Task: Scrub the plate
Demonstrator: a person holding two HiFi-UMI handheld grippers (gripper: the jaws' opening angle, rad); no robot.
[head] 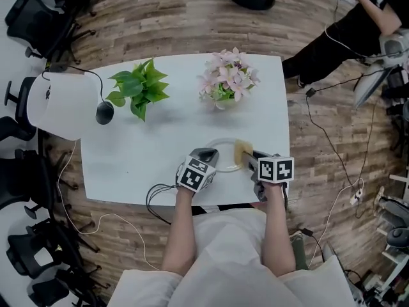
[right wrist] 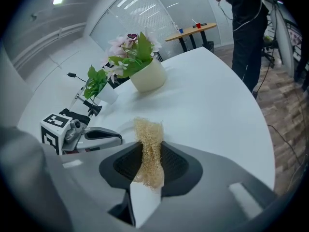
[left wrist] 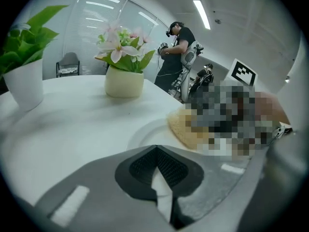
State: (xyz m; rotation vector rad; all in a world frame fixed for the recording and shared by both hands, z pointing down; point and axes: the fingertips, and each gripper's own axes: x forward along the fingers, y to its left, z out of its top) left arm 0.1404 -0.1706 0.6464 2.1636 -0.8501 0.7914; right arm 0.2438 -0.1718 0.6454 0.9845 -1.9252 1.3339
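A white plate [head: 223, 156] lies near the table's front edge, its pale rim [left wrist: 147, 134] just ahead of my left jaws. My left gripper [head: 207, 154] sits at the plate's left edge, jaws shut with a white sliver of the plate between the pads [left wrist: 170, 170]. My right gripper [head: 250, 159] is shut on a tan loofah scrubber [head: 241, 150], which sticks up from between the pads [right wrist: 148, 135]. The scrubber [left wrist: 181, 127] rests over the plate's right side. From the right gripper view the left gripper [right wrist: 99, 137] shows low on the left.
A green plant in a white pot [head: 138, 89] and a pot of pink flowers [head: 227, 79] stand at the table's far side. A white lamp shade [head: 61, 105] and a black cable hang off the left edge. A person [head: 358, 31] stands at the far right.
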